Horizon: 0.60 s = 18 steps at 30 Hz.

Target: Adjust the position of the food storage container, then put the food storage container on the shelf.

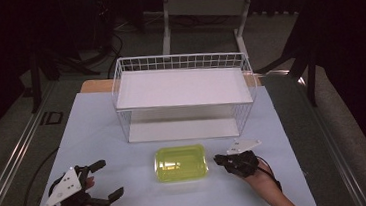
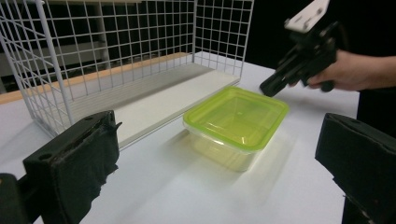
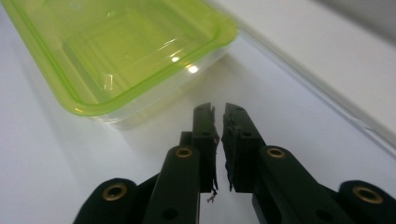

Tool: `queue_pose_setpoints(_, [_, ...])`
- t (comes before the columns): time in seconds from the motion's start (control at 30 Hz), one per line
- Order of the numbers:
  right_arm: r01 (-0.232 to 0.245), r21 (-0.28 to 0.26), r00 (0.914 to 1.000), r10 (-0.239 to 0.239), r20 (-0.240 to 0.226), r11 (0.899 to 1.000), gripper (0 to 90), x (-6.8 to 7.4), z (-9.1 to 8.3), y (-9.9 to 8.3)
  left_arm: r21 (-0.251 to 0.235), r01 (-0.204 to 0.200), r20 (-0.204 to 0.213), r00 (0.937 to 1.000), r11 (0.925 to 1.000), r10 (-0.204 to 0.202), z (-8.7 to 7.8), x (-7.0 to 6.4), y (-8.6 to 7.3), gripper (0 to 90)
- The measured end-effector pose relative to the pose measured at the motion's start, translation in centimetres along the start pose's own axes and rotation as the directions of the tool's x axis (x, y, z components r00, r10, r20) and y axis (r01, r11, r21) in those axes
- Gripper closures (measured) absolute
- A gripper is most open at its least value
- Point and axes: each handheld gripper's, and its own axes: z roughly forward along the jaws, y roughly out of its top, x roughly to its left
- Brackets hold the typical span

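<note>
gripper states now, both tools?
Left tool: open, holding nothing.
Right tool: closed, empty, just short of the green-lidded container.

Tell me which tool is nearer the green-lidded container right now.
Right. The right tool, jaws shut, sits just off the green-lidded container at its right edge, not touching. The left tool, jaws wide open, is farther off to the container's left.
</note>
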Motion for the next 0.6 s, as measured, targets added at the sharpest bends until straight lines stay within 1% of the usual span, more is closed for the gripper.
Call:
queue_pose_setpoints(0.03, [-0.010,-0.012,0.9999,0.010,0.002,1.000,77.2,0.0,-0.5,0.0,0.004,0.002,0.008,1.0000,1.0000,-0.002,0.1,-0.1,0.0,0.4])
queue_pose_setpoints(0.07, [-0.010,-0.012,0.9999,0.010,0.002,1.000,77.2,0.0,-0.5,0.0,0.004,0.002,0.008,1.0000,1.0000,-0.002,0.1,-0.1,0.0,0.4])
queue_pose_setpoints(0.1, [-0.001,-0.028,0.9985,0.003,0.055,1.000,59.2,0.4,-1.8,0.1,0.012,0.002,0.014,0.9999,0.9999,-0.002,0.2,-0.1,0.1,0.4])
queue_pose_setpoints(0.13, [-0.001,-0.028,0.9985,0.003,0.055,1.000,59.2,0.4,-1.8,0.1,0.024,0.000,0.014,0.9999,0.9997,0.000,0.4,-0.1,0.1,0.4])
queue_pose_setpoints(0.17, [-0.002,-0.049,0.9983,0.005,0.058,0.999,53.4,0.5,-2.2,0.2,0.039,-0.001,0.017,0.9999,0.9992,0.001,0.5,-0.1,0.2,0.4])
queue_pose_setpoints(0.2, [-0.016,-0.060,0.9982,0.019,0.056,0.998,50.6,0.7,-2.5,0.2,0.043,0.002,0.028,0.9996,0.9991,-0.003,0.6,-0.1,0.3,0.4])
queue_pose_setpoints(0.27, [-0.047,-0.099,0.9985,0.050,0.023,0.994,36.2,1.0,-3.1,0.5,0.057,-0.006,0.039,0.9992,0.9983,0.003,0.9,-0.3,0.5,0.4])
queue_pose_setpoints(0.3, [-0.057,-0.115,0.9982,0.059,0.014,0.992,27.6,1.2,-3.4,0.6,0.059,-0.007,0.051,0.9987,0.9982,0.004,1.0,-0.4,0.7,0.4])
queue_pose_setpoints(0.33, [-0.056,-0.129,0.9984,0.056,-0.006,0.990,21.0,1.4,-3.6,0.8,0.063,-0.011,0.066,0.9978,0.9980,0.007,1.1,-0.5,0.9,0.4])
queue_pose_setpoints(0.37, [-0.051,-0.158,0.9987,0.050,-0.013,0.986,17.7,1.9,-4.2,1.2,0.069,-0.013,0.074,0.9972,0.9976,0.008,1.2,-0.7,1.1,0.4])
queue_pose_setpoints(0.4, [-0.051,-0.158,0.9987,0.050,-0.013,0.986,17.7,1.9,-4.2,1.2,0.069,-0.009,0.082,0.9966,0.9976,0.003,1.3,-0.9,1.3,0.4])
queue_pose_setpoints(0.43, [-0.048,-0.181,0.9988,0.049,0.002,0.982,17.2,2.2,-4.5,1.4,0.071,-0.004,0.095,0.9955,0.9975,-0.003,1.5,-1.0,1.6,0.4])
queue_pose_setpoints(0.47, [-0.036,-0.192,0.9992,0.038,0.009,0.981,15.5,2.5,-4.7,1.7,0.077,0.002,0.103,0.9946,0.9970,-0.010,1.6,-1.1,1.8,0.4])
queue_pose_setpoints(0.5, [-0.019,-0.206,0.9997,0.022,0.009,0.978,15.4,2.8,-5.0,2.0,0.082,-0.001,0.108,0.9941,0.9967,-0.008,1.7,-1.3,2.1,0.4])
queue_pose_setpoints(0.53, [-0.021,-0.221,0.9998,0.021,-0.003,0.975,15.9,2.9,-5.3,2.4,0.082,-0.007,0.113,0.9936,0.9966,-0.003,1.7,-1.3,2.4,0.4])
queue_pose_setpoints(0.57, [-0.027,-0.241,0.9996,0.026,-0.007,0.970,16.3,3.1,-5.6,2.6,0.083,-0.009,0.109,0.9941,0.9965,0.000,1.8,-1.4,2.6,0.4])
queue_pose_setpoints(0.6, [-0.022,-0.256,0.9997,0.024,0.004,0.966,16.4,3.3,-5.8,2.9,0.087,-0.005,0.104,0.9946,0.9962,-0.004,1.9,-1.5,2.9,0.4])
